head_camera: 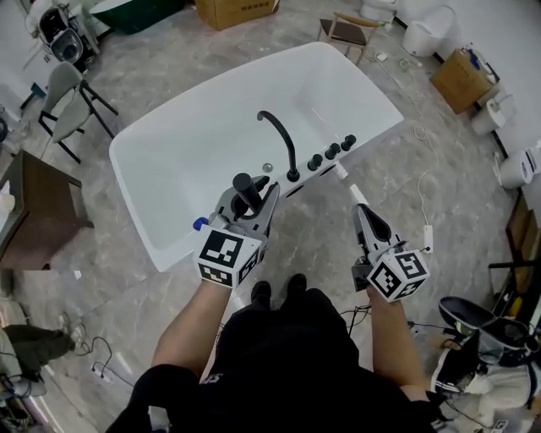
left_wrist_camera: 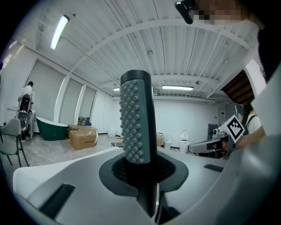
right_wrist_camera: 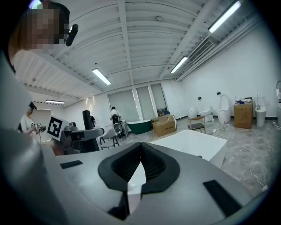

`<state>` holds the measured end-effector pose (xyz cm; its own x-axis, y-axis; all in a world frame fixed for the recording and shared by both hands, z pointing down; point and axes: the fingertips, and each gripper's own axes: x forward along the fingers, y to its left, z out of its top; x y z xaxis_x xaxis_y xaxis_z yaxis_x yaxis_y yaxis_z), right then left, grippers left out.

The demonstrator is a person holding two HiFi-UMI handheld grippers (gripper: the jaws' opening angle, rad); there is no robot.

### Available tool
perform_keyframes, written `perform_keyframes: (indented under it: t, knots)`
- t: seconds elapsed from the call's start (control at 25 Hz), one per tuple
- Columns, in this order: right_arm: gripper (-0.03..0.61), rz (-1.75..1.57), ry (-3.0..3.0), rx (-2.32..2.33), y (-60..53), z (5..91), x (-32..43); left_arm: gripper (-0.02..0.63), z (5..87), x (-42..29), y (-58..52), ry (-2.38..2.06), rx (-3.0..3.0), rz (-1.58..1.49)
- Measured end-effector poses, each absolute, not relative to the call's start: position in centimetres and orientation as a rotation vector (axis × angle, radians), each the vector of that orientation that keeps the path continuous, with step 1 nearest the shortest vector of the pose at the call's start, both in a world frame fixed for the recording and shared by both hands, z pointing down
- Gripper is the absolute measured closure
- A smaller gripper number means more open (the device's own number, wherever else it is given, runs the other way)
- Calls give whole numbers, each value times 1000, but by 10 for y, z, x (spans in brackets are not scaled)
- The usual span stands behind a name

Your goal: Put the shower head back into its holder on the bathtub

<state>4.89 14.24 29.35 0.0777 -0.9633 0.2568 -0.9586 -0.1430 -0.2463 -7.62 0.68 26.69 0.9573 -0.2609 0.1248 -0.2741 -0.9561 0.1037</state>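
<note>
One white bathtub (head_camera: 169, 169) lies ahead of the person, and everything else is placed against it. Two grippers are in view at its near side.

The left gripper (head_camera: 251, 201) is clamped on the single shower head (left_wrist_camera: 136, 118). This is a dark wand studded with nubs, standing upright between the jaws at the tub's near rim, just beside the one black curved faucet (head_camera: 283, 139). The right gripper (head_camera: 362, 213) is outside the tub, off its near right corner, with its jaws pressed together and nothing between them.

On the tub's deck, next to the faucet's foot, three black knobs (head_camera: 332, 150) stand in a row. The head view does not show which fitting there is the holder. One small round drain (head_camera: 267, 167) shows on the tub floor.

Two cardboard boxes lie beyond the tub. The far box (head_camera: 237, 10) sits past its far side and is cut off by the top edge. The side box (head_camera: 461, 80) stands to the tub's right. White toilets (head_camera: 420, 38) line the room on that same side, some clipped by the frame, so their count is unsure. The shower head's lower end is hidden inside the left gripper's jaws.
</note>
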Motion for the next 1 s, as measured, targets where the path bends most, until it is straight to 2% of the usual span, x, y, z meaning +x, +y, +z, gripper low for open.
perform_keyframes:
  t: [0.28, 0.56, 0.72, 1.0]
  knots:
    - [565, -706, 2274, -2116, 74, 332, 70, 535, 294, -49, -25, -593, 2910, 225]
    - [563, -831, 2613, -1797, 22, 368, 123, 535, 320, 5, -59, -932, 2788, 287]
    - [563, -918, 2789, -1593, 12, 395, 128, 535, 327, 14, -62, -1095, 2723, 303]
    - [525, -1006, 2853, -1516, -4, 440, 112, 535, 364, 6, -63, -1155, 2649, 317]
